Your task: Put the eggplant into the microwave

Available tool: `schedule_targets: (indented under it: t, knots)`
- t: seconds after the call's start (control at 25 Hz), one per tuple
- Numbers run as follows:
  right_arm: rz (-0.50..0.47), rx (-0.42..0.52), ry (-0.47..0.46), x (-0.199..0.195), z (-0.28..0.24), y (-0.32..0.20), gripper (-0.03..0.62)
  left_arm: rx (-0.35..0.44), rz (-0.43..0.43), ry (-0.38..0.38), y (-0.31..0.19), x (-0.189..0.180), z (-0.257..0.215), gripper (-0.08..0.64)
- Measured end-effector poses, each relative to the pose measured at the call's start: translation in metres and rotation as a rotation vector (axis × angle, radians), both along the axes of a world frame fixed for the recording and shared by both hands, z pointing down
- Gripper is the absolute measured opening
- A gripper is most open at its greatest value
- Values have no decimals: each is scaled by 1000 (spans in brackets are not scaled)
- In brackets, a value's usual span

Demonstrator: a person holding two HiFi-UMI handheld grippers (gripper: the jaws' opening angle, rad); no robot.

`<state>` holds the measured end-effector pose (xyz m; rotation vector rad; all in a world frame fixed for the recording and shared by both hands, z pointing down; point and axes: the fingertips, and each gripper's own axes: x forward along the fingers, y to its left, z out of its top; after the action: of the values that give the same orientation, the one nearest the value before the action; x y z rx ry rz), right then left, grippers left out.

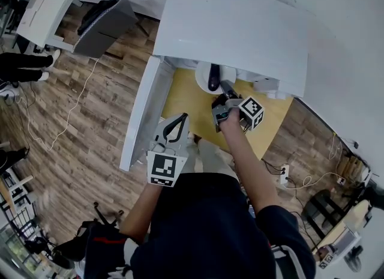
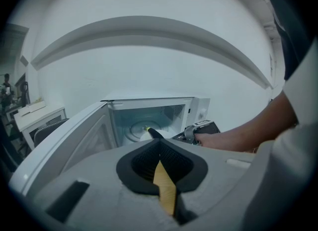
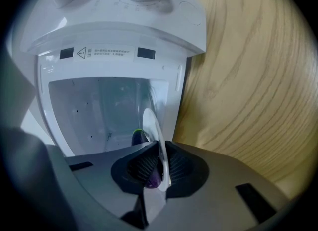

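the carrying-in step is in hand. the eggplant lies on a white plate, and the right tongs are clamped on that plate's near rim, holding it at the mouth of the microwave. in the right gripper view the rim stands edge-on, pinched between the pads. the eggplant's purple body and green stem end show just behind it, and the open cavity lies straight ahead. the microwave sits toward the far edge of the tabletop. its door is swung wide toward the tabletop's left edge, so the way in is free. i cannot tell whether the plate rests on the cavity floor or hangs just above it.

the left tongs hover near the tabletop's near edge, beside the open door. their tips are together with nothing between them, and they touch nothing.

the task looks well along but not done. as i judge it, the next move calls for sliding the plate straight and level deeper into the cavity until it sits wholly inside, kept flat so the eggplant does not roll off. the right tongs would then let go of the rim and draw out clear of the frame. the left tongs are well placed to swing the door shut afterwards.
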<state>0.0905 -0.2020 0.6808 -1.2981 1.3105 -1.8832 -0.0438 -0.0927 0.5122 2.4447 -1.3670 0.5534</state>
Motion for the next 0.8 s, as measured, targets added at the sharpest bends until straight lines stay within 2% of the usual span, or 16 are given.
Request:
schedule_targets:
  t: [0.4, 0.56, 0.8]
  knots:
    - [14, 13, -5, -3, -2, -12, 33, 1, -14, 1, 0, -3, 1, 15]
    - [21, 22, -19, -6, -4, -17, 71, -3, -20, 0, 0, -5, 2, 14]
    - [31, 23, -38, -10, -7, -25, 89, -8, -19, -1, -2, -6, 4, 15]
